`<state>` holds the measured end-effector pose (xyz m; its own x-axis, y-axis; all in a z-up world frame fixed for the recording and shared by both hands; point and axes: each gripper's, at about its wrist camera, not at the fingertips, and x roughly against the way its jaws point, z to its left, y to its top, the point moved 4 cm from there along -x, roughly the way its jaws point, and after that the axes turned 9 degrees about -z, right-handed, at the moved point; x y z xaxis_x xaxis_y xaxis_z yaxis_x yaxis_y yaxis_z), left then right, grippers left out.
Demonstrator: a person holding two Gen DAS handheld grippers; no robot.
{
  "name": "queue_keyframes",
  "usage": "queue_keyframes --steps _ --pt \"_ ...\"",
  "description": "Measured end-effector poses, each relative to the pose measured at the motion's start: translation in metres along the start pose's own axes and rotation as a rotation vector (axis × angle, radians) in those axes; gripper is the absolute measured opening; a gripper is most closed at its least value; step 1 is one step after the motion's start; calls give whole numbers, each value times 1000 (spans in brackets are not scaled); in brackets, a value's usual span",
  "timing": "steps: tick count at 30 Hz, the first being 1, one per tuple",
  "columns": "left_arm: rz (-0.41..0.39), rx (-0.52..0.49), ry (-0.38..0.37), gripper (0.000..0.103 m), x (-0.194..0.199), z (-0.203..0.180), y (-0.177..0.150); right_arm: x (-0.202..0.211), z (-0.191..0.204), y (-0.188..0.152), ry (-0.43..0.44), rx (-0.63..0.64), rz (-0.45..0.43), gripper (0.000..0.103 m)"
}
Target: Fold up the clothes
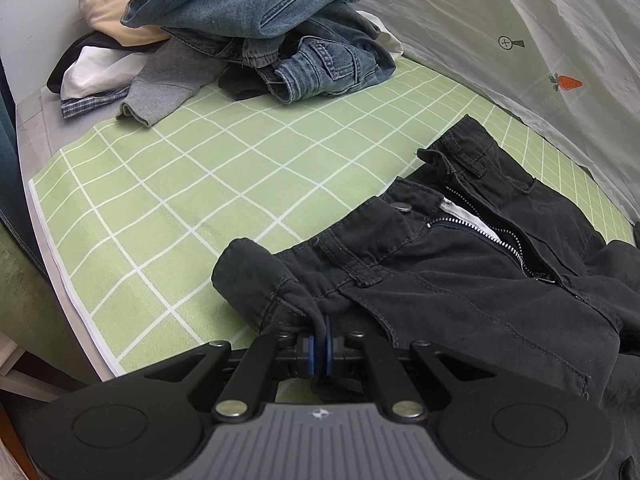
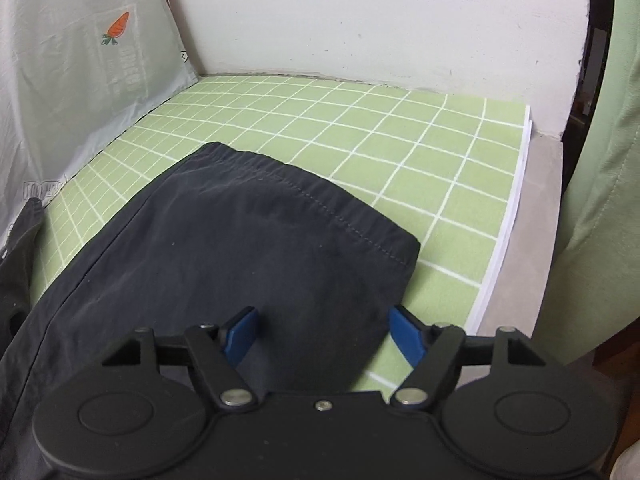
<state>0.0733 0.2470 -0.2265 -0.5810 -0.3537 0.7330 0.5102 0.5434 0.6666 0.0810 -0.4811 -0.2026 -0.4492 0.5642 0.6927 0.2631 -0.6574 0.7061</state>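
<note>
Black trousers (image 1: pixel 460 272) lie on the green checked mat (image 1: pixel 180 184), waistband toward the far side, fly unzipped with a metal button showing. My left gripper (image 1: pixel 320 350) is shut on the near left corner of the waistband, cloth pinched between its blue pads. In the right wrist view, a trouser leg (image 2: pixel 240 248) stretches across the mat (image 2: pixel 400 152) and ends in a stitched hem. My right gripper (image 2: pixel 326 332) is open just above the leg's near edge, blue pads (image 2: pixel 408 332) wide apart, nothing held.
A heap of jeans (image 1: pixel 260 20) and other clothes sits at the mat's far left corner. A grey sheet with a carrot print (image 1: pixel 566 82) hangs along the back. A white wall (image 2: pixel 380 20) bounds the right end, and a green curtain (image 2: pixel 600 200) hangs beside it.
</note>
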Motion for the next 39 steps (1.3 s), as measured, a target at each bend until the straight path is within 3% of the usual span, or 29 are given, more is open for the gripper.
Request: queue_keyframes --steps 1,2,3,5,7,9,11,13,17,24,29,31,34,39 --pt "0 2 3 7 0 0 0 -2 2 3 -1 14 -2 46" --pt "0 2 6 7 0 0 0 -2 5 7 22 29 -5 14" --pt "0 1 7 7 1 0 0 -2 7 11 41 46 -9 5" --pt "5 5 7 7 1 0 1 8 8 24 1 93 -86 2" --pt "5 24 8 8 1 1 0 17 -5 39 -139 111 -174 0" --pt "4 33 12 9 2 2 2 12 -25 52 -294 126 -195 0" --pt "4 33 15 9 5 1 4 -1 -40 60 -284 114 -134 0" --pt "-16 2 1 9 15 -1 11 -4 -46 65 -253 116 -117 1" --pt "-33 -31 -62 12 33 -2 32 1 -7 55 -150 258 -135 16" --pt "92 -153 -211 16 30 2 53 -8 86 24 7 350 -122 46" --pt "185 -237 -328 18 30 10 63 -24 149 4 104 454 -114 57" --pt "201 -194 -392 20 33 21 71 -29 168 -1 122 475 -106 60" --pt "207 -131 -427 23 34 36 81 -34 194 -6 143 484 -90 66" --pt "223 -168 -460 23 36 35 101 -37 234 -14 184 545 -89 76"
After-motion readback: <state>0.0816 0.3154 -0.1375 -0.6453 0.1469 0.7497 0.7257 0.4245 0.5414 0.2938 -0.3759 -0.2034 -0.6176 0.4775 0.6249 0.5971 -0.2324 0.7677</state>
